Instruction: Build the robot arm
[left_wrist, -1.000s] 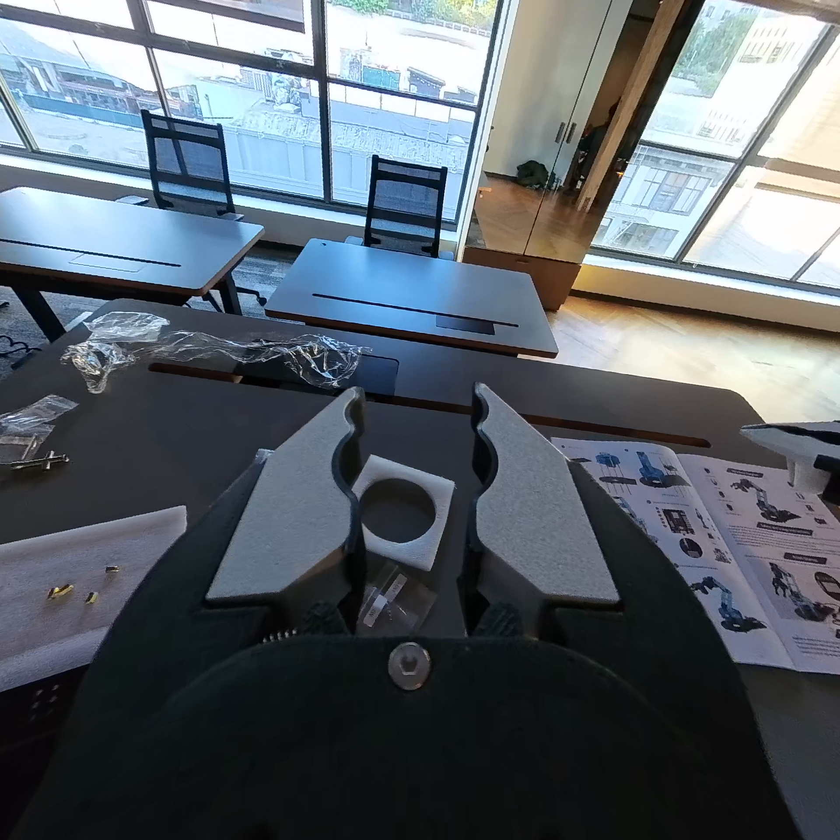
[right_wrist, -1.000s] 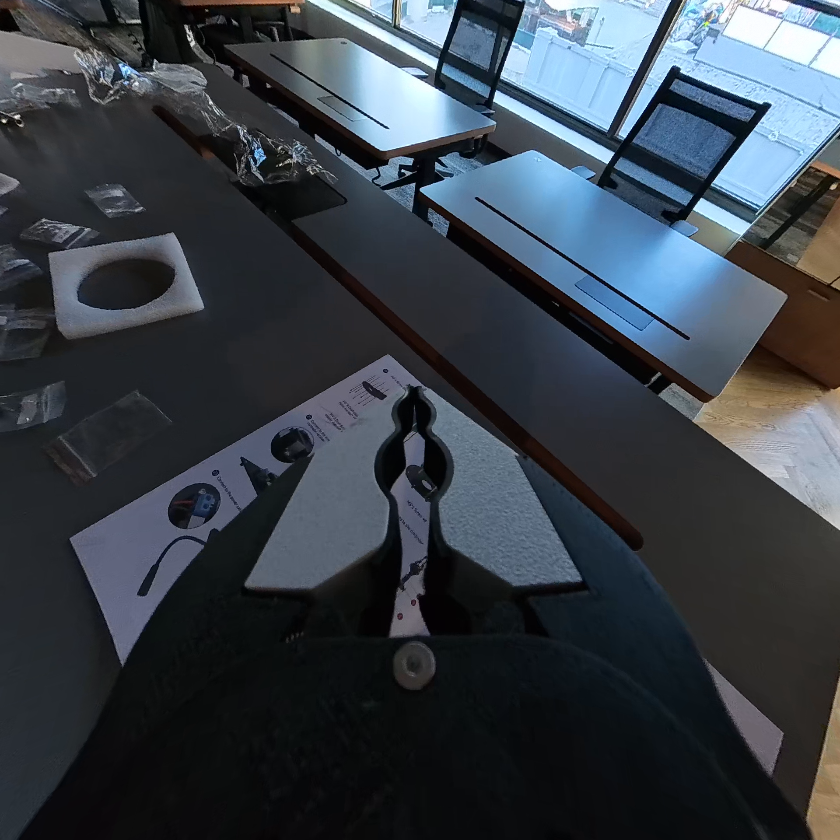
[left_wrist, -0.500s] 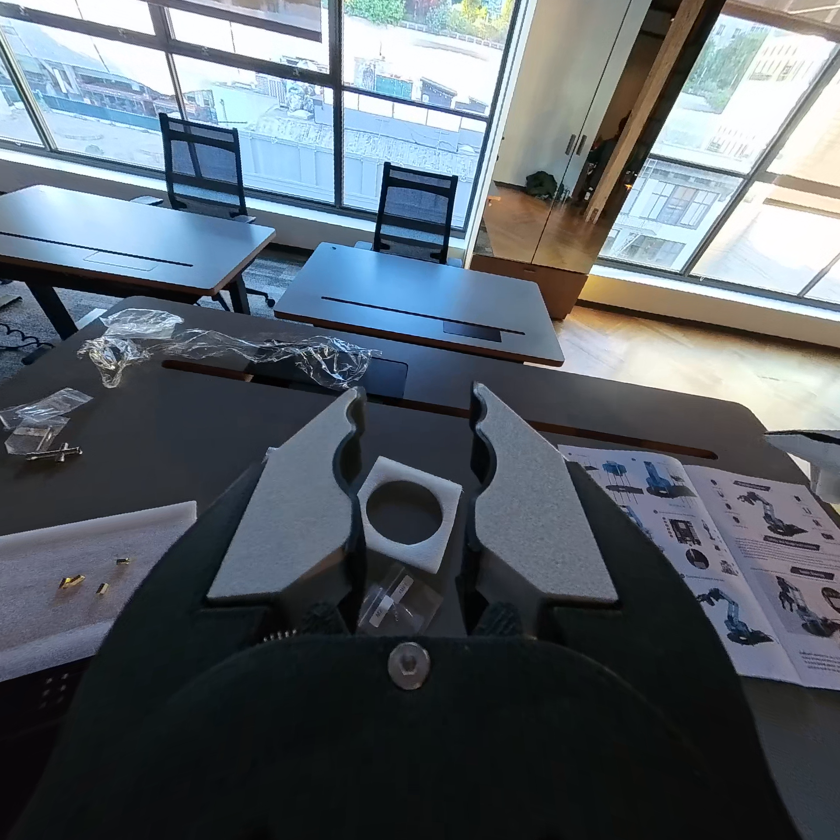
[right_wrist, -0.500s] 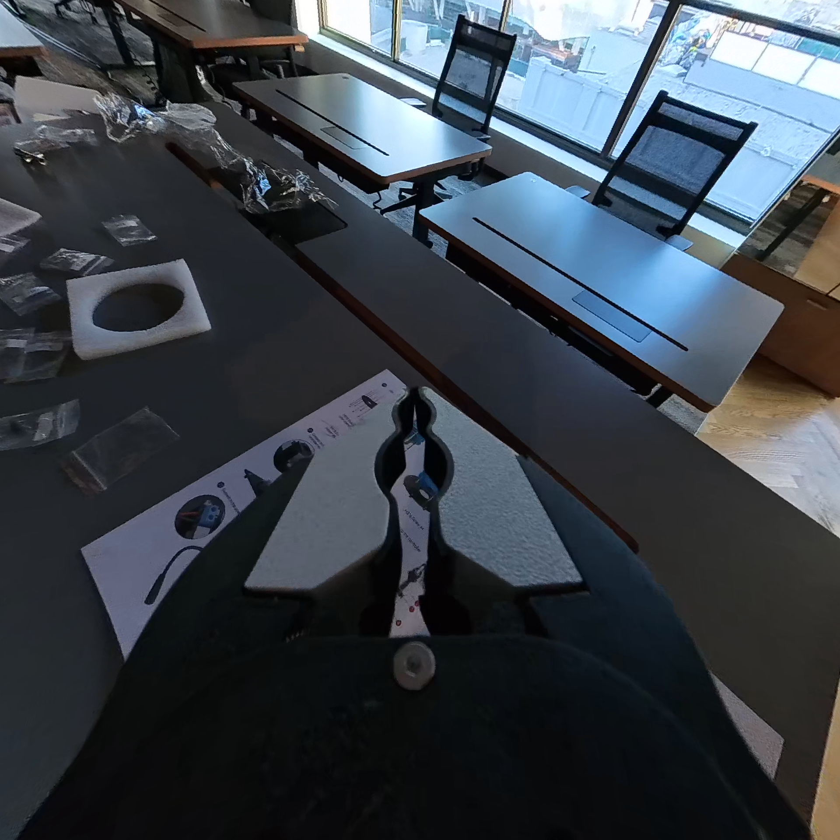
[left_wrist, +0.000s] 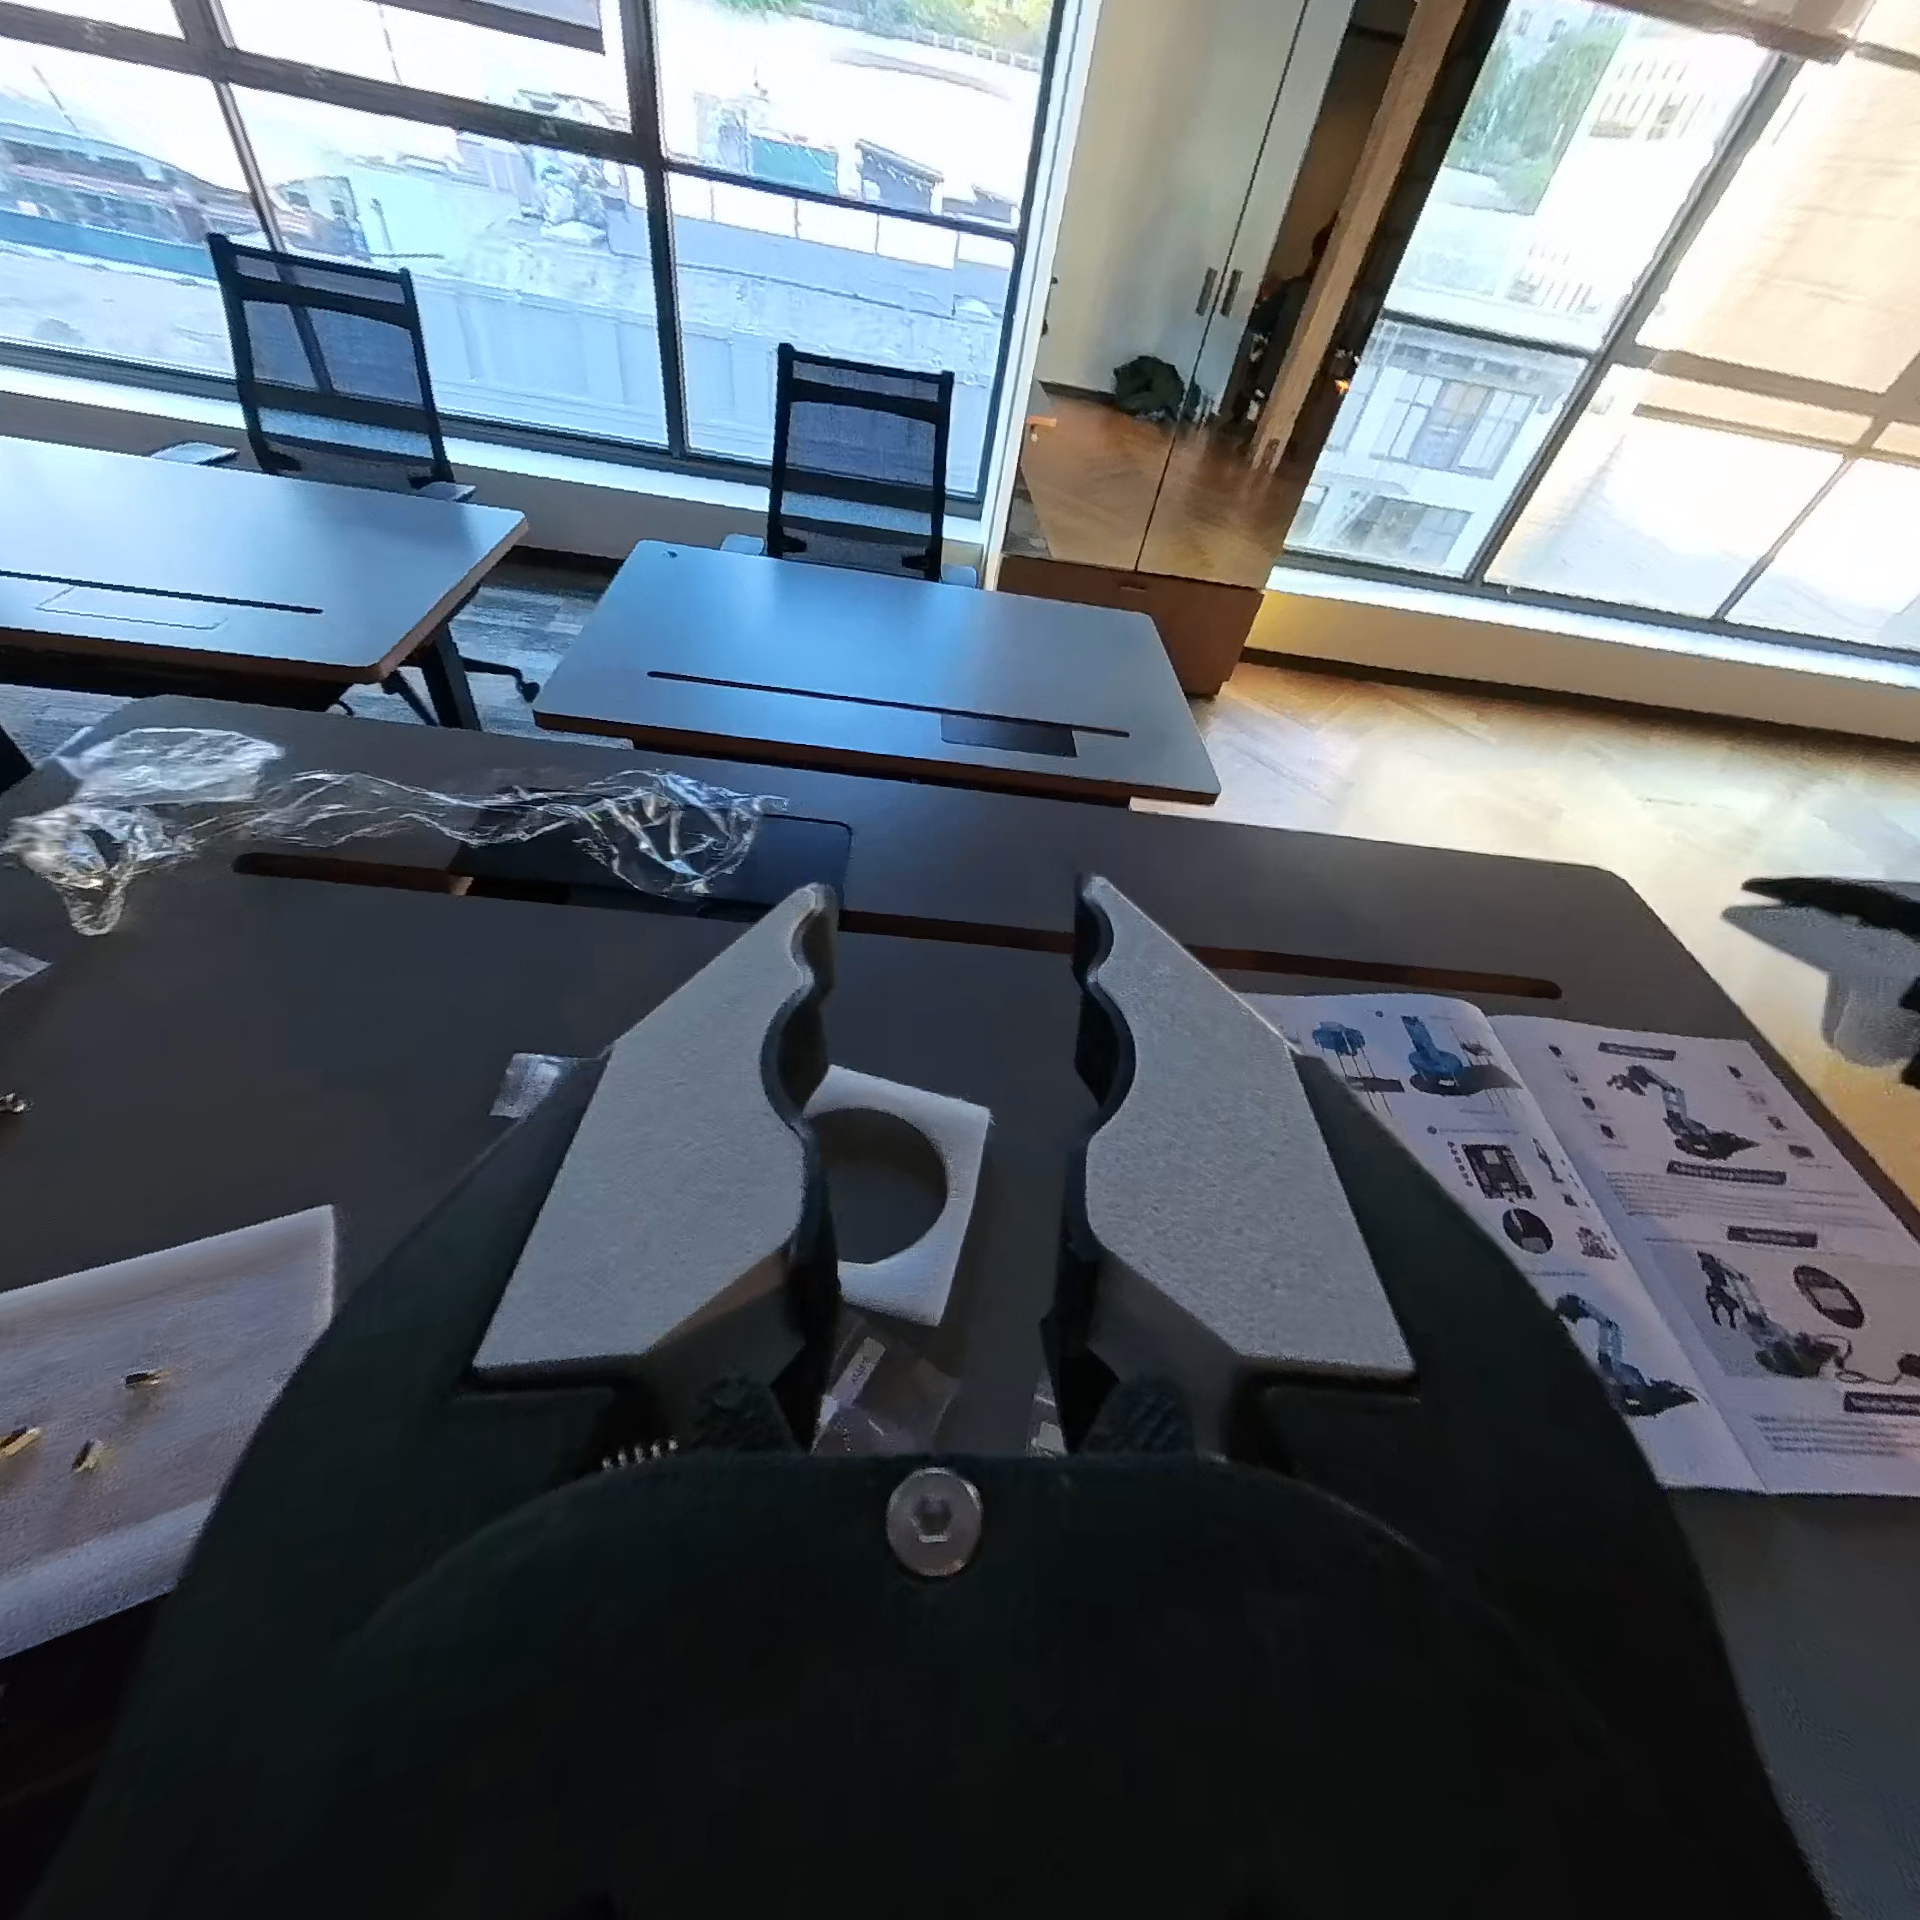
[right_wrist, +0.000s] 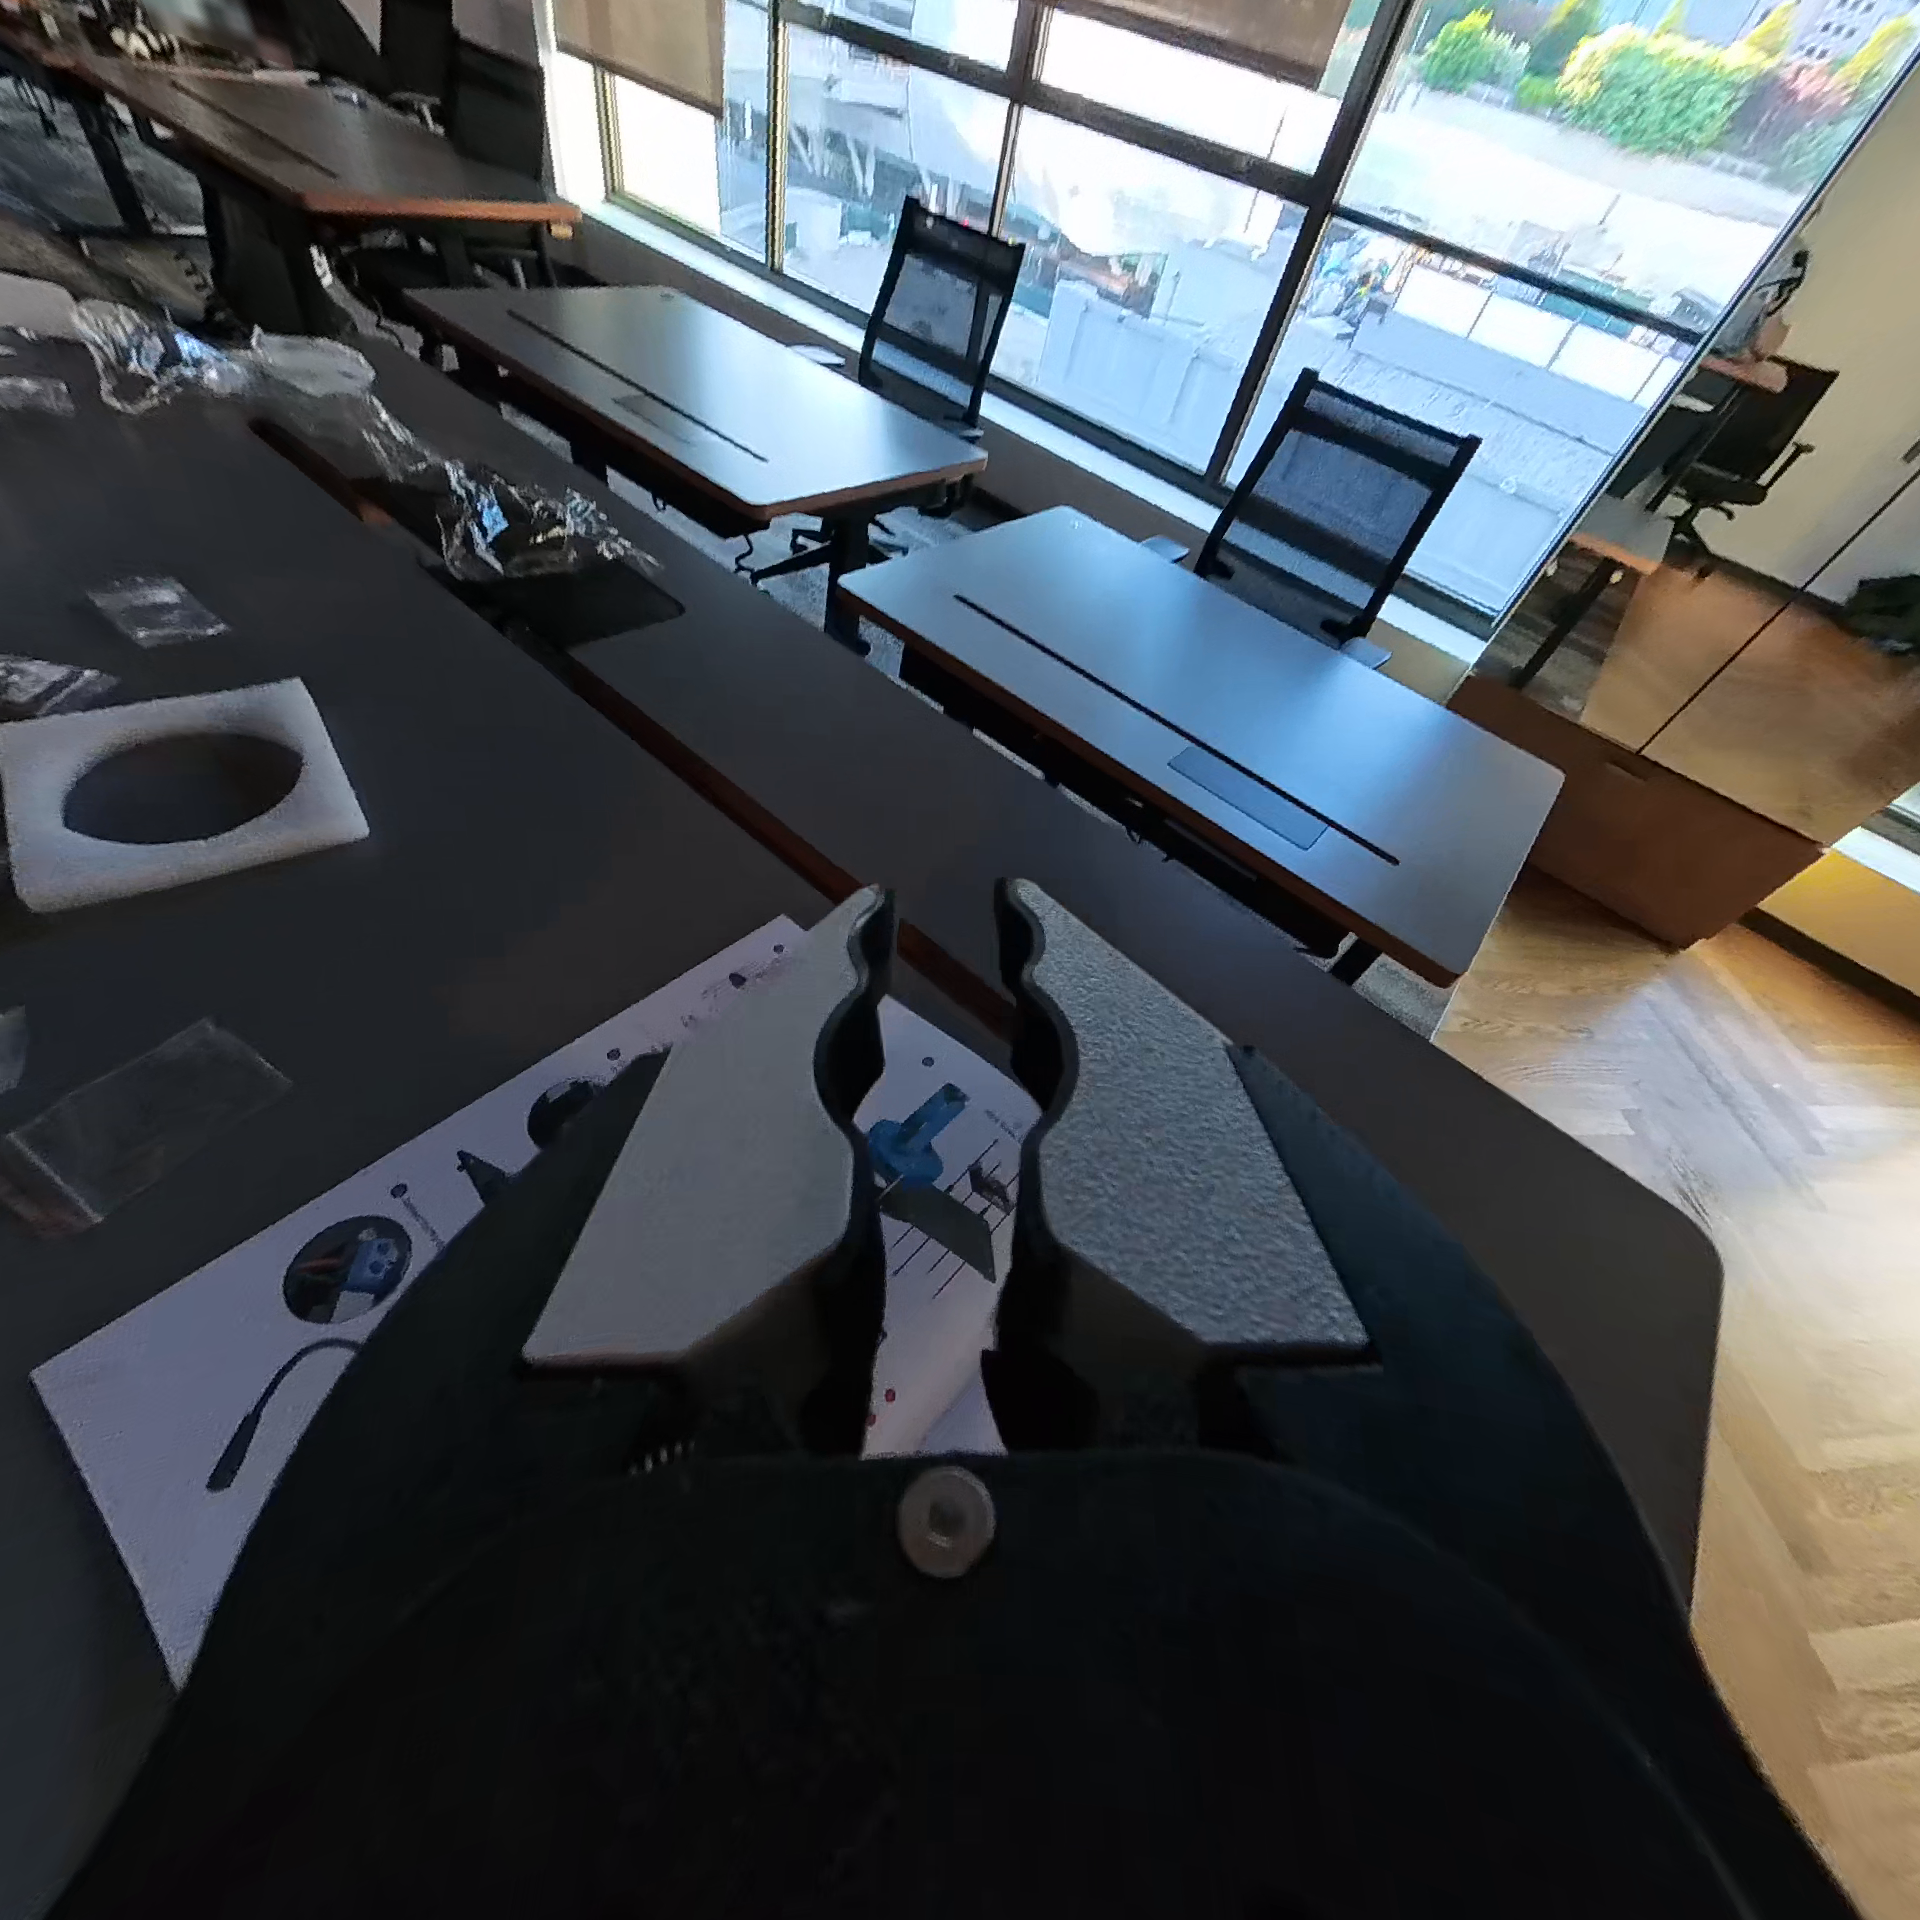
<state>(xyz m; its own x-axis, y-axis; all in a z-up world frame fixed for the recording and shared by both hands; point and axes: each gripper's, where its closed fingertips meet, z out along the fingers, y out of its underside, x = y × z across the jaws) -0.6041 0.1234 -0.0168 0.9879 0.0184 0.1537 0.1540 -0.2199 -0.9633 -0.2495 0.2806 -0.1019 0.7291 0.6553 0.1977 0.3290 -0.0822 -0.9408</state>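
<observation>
Right tongs (right_wrist: 943, 914) parted since earlier, empty above booklet (right_wrist: 343, 1257); left tongs (left_wrist: 954, 920) apart, half-hiding foam square (left_wrist: 914, 1195).

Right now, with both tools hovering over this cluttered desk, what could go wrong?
1. The left tool is open above the white foam square and a small clear bag; both look light and could slide if nudged.
2. The right tool, slightly open, hangs over the instruction sheet; a low pass might crease or drag it.
3. Tiny brass parts lie loose on a foam sheet and could scatter if bumped.
</observation>
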